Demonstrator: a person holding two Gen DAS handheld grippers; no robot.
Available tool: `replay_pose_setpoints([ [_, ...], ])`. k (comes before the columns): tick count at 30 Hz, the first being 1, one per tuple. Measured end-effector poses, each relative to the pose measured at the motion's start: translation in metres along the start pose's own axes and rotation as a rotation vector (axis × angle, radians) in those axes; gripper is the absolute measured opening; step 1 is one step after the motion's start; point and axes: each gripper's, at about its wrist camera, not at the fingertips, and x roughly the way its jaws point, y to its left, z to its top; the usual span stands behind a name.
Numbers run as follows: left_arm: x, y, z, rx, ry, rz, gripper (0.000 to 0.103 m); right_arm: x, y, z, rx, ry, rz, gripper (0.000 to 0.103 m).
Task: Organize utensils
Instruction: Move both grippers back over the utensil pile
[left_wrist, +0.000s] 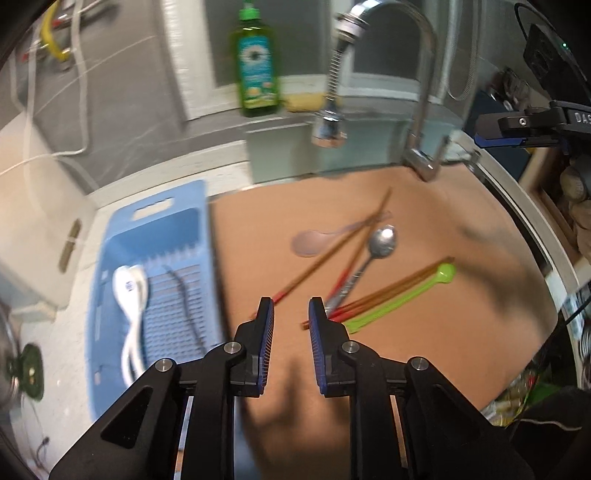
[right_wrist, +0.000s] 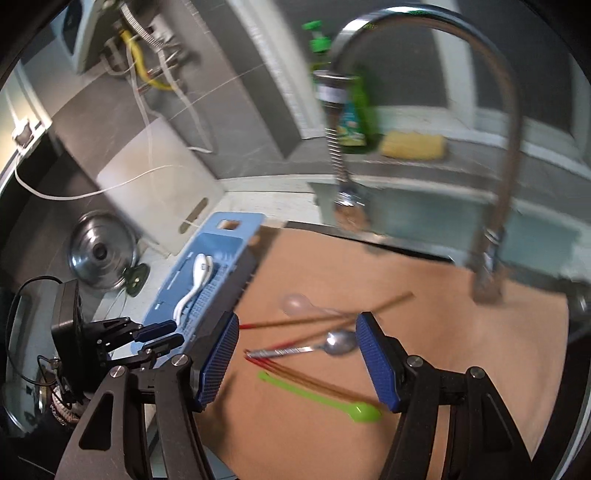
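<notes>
Both views motion-blurred.

Left hand-held gripper (left_wrist: 291, 309): blue pads a narrow gap apart, nothing between them, hovering over the near edge of the brown board (left_wrist: 424, 332) that covers the sink. Also visible in the right wrist view at lower left (right_wrist: 173, 334), beside the near end of the tray.

Right hand-held gripper (right_wrist: 297, 332): jaws wide apart, empty, above the utensil pile. Seen in the left wrist view only as a dark finger at the right edge (left_wrist: 517, 129).

Utensils loose on the board, in one crossed heap:
- metal spoon (right_wrist: 338, 343), bowl toward the faucet side, handle across the red chopstick tips
- green plastic spoon (right_wrist: 362, 411), nearest the right gripper, lying along a pair of chopsticks
- translucent spoon (left_wrist: 308, 242), partly under a chopstick
- red-tipped chopsticks (left_wrist: 332, 258), several, crossed; exact count unclear through blur

Blue tray (left_wrist: 110, 258) on the counter (left_wrist: 66, 332) just beside the left edge of the board. Already in it: white spoons (left_wrist: 129, 291), stacked, count uncertain, and a thin dark item (left_wrist: 184, 306) not identifiable.

Background: chrome faucet (left_wrist: 421, 74) behind the board, green bottle (left_wrist: 256, 70) and yellow sponge (right_wrist: 412, 146) on the ledge, steel lid (right_wrist: 99, 254) left of the tray.
</notes>
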Motion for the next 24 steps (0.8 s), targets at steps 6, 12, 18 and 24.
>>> replay_pose_setpoints([
  [6, 0.025, -0.027, 0.002, 0.064, 0.044, -0.061, 0.018, -0.009, -0.043, -0.036, 0.148, -0.007, 0.014, 0.062],
  [12, 0.046, -0.046, -0.001, 0.119, 0.1, -0.13, 0.018, 0.003, -0.066, -0.062, 0.231, 0.051, 0.043, 0.062],
  [18, 0.065, -0.059, 0.006, 0.159, 0.156, -0.196, 0.018, 0.025, -0.079, -0.078, 0.283, 0.107, 0.042, 0.047],
  [24, 0.086, -0.074, 0.025, 0.227, 0.187, -0.194, 0.014, 0.035, -0.084, -0.091, 0.335, 0.13, 0.067, 0.036],
])
